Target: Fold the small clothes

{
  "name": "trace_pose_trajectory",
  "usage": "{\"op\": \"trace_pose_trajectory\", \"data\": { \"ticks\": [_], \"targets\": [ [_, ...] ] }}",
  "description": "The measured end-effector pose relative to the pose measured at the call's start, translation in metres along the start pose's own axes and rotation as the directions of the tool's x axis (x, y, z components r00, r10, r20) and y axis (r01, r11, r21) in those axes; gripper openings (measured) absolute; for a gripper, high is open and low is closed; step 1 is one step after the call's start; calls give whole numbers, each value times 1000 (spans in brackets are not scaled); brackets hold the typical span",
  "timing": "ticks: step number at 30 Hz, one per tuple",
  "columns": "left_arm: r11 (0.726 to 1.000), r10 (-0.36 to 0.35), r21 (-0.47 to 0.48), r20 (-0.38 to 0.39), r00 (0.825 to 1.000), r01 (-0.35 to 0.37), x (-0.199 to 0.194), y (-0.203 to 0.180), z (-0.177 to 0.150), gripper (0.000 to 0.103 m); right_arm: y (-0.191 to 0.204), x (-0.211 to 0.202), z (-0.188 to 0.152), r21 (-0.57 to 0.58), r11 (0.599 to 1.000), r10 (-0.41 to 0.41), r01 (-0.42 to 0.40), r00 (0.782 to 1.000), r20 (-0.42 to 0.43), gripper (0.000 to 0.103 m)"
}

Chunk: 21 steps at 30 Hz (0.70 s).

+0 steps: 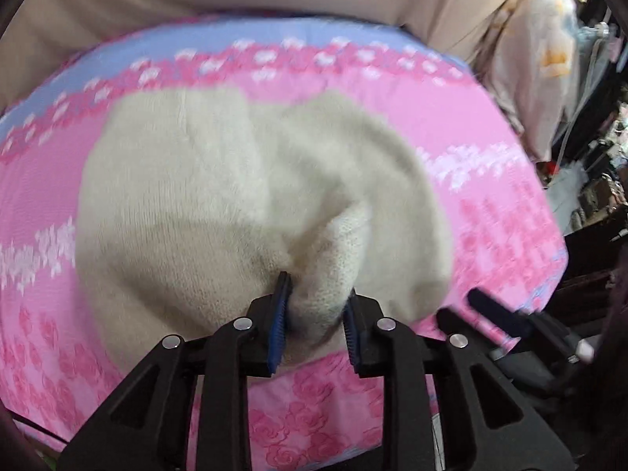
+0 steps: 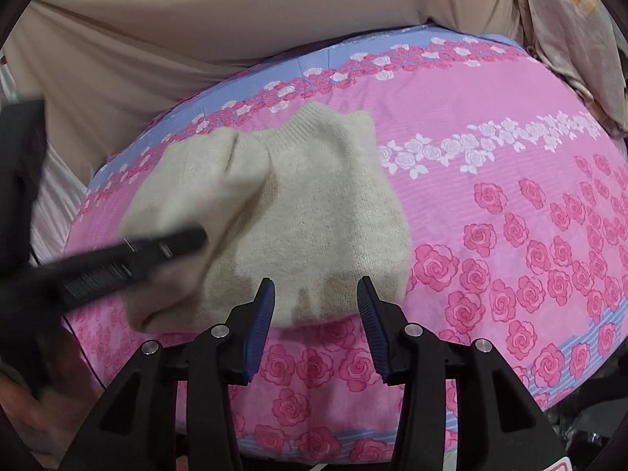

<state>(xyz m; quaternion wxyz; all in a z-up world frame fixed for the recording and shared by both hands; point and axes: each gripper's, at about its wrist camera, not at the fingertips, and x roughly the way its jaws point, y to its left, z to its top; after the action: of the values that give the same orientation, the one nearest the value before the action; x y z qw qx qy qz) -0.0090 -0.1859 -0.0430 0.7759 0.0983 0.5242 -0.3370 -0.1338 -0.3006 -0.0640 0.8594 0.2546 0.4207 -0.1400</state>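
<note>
Your left claw grips a bunched hem of the cream sweater lying on the pink rose bedspread, while your right claw hangs open just short of it, so the thin pinch may slip and undo the fold.

Fuzzy cream knit sweater on smooth printed cloth sheet; tools matt plastic.

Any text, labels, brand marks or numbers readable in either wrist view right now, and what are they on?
None readable.
The cream sweater shows no tag or print.
The pink rose bedsheet carries only a flower pattern.
A red-edged sticker at the bottom edge of the right wrist view is cut off; any text on it is unreadable.
The clutter at the right of the left wrist view is too blurred.
</note>
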Motion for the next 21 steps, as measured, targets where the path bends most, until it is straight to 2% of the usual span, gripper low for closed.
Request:
{"op": "trace_pose_trajectory", "data": {
  "ticks": [1,3,5,7,8,11,14,16,19,20,21],
  "targets": [
    [1000,-15,-24,18,1000,16,-7,5,-2,27,1,-3,2,-1,1000,5,-5,1000,8,49],
    [997,-24,-67,99,995,31,-38,21,-3,39,6,-9,7,-2,1000,29,-29,999,22,61],
    [993,-21,-107,187,982,42,-72,40,-8,61,16,-10,14,-4,998,63,-63,998,19,63],
    [986,5,-165,250,968,38,-100,61,-14,74,27,-6,20,-2,995,105,-105,995,-2,64],
    [978,25,-204,272,962,33,-114,77,-20,75,34,-2,24,5,991,133,-133,991,-14,66],
    [958,106,-287,271,957,-25,-126,105,-30,75,50,10,32,26,980,198,-197,979,-45,70],
    [920,199,-376,207,958,-110,-122,136,-48,75,65,27,37,17,981,195,-194,977,-86,70],
    [895,211,-429,173,962,-119,-119,152,-58,75,76,42,40,-20,984,171,-175,977,-126,73],
    [886,223,-447,168,960,-127,-121,162,-65,75,82,63,39,-1,981,192,-195,965,-181,73],
    [886,228,-446,172,958,-131,-122,164,-66,75,84,69,40,9,977,209,-211,960,-184,61],
    [885,232,-447,175,957,-133,-122,164,-66,75,87,71,41,7,975,222,-224,958,-179,24]
  ]
}}
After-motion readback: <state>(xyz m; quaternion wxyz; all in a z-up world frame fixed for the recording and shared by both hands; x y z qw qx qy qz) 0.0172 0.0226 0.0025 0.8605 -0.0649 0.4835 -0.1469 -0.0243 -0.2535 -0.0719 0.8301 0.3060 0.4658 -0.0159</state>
